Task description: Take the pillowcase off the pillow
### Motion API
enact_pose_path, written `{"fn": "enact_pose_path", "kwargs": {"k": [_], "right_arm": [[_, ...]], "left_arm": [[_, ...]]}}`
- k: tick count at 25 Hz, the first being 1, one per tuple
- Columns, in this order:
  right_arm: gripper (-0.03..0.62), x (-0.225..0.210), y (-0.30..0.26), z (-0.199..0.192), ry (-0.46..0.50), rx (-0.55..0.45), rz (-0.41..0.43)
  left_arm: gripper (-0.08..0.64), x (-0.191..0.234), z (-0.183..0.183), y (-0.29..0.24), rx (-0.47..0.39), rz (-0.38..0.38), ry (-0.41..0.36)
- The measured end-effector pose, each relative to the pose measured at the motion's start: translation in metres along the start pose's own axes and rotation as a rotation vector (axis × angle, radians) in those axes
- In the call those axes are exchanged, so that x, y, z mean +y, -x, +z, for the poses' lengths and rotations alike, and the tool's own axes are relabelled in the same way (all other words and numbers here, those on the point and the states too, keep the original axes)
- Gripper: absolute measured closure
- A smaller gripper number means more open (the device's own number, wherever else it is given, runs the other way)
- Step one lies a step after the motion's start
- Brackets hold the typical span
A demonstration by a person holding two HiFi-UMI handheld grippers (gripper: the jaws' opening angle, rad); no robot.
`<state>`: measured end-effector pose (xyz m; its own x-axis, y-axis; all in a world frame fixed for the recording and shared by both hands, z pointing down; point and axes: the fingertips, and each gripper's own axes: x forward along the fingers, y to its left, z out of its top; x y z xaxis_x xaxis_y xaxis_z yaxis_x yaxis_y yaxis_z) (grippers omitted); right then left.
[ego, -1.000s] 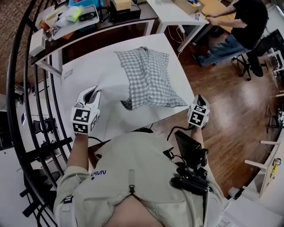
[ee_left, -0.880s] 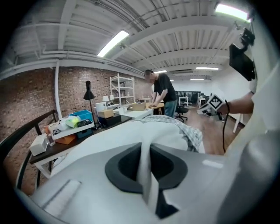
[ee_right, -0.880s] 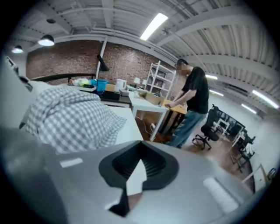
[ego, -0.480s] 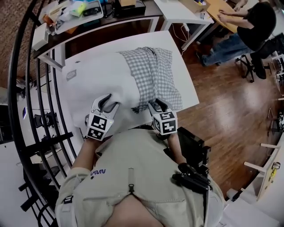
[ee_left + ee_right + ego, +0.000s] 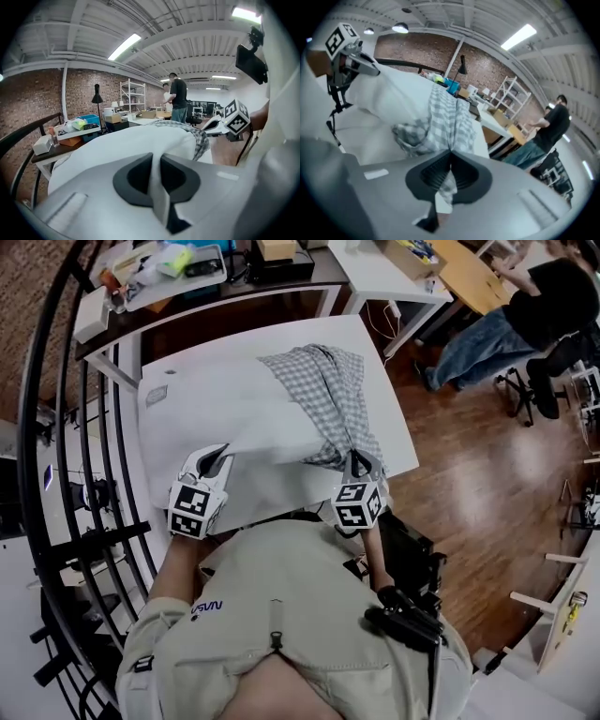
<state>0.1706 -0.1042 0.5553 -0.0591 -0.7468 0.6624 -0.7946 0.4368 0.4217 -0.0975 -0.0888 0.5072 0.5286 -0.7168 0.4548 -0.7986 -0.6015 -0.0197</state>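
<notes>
A white pillow [image 5: 234, 418] lies on the white table [image 5: 281, 338], half out of a grey checked pillowcase [image 5: 328, 399] bunched over its far right end. My left gripper [image 5: 217, 457] is at the pillow's near left corner; its jaws are closing on a fold of the white fabric [image 5: 157, 187], and the pads pinch it. My right gripper [image 5: 359, 462] is shut on the pillowcase's near edge [image 5: 447, 117]. In the left gripper view the pillow [image 5: 126, 145] fills the front, with the checked cloth [image 5: 187, 129] behind it.
Behind the table stands a cluttered desk [image 5: 169, 273]. A black metal railing [image 5: 66, 474] curves along the left. A seated person [image 5: 534, 315] is at the far right, across the wooden floor [image 5: 487, 484]. I stand against the table's near edge.
Both grippers came in from the sides to the pillow's near end and shut. Since then they have drawn apart, and much more white pillow shows outside the checked case.
</notes>
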Motion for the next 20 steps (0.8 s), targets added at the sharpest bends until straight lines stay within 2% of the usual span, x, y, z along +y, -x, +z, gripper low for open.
{"fn": "enact_pose_path", "kwargs": {"k": [2, 5, 8, 10, 11, 14, 17, 20], "right_arm": [[0.583, -0.014, -0.009, -0.010, 0.007, 0.021, -0.038], [0.583, -0.018, -0.033, -0.035, 0.021, 0.096, -0.049], [0.583, 0.001, -0.053, -0.066, -0.030, 0.167, 0.040], [0.581, 0.010, -0.052, -0.073, -0.062, 0.173, 0.100], [0.575, 0.010, -0.049, -0.072, -0.081, 0.163, 0.122], [0.490, 0.002, -0.034, -0.058, -0.207, 0.109, 0.221], [0.465, -0.019, -0.010, -0.016, -0.331, -0.017, 0.290], [0.465, -0.035, -0.003, 0.031, -0.335, -0.143, 0.288]], "left_arm": [[0.538, -0.003, -0.008, 0.000, 0.001, -0.017, 0.034], [0.538, -0.024, -0.022, -0.013, 0.041, -0.068, 0.043], [0.538, -0.045, -0.049, -0.025, 0.099, -0.105, 0.091], [0.522, -0.059, -0.060, -0.024, 0.122, -0.136, 0.081], [0.489, -0.065, -0.059, -0.021, 0.127, -0.153, 0.058], [0.392, -0.076, -0.038, -0.002, 0.112, -0.183, -0.010], [0.381, -0.077, -0.003, 0.013, 0.038, -0.174, -0.058], [0.369, -0.063, 0.020, 0.006, -0.005, -0.128, -0.076]]}}
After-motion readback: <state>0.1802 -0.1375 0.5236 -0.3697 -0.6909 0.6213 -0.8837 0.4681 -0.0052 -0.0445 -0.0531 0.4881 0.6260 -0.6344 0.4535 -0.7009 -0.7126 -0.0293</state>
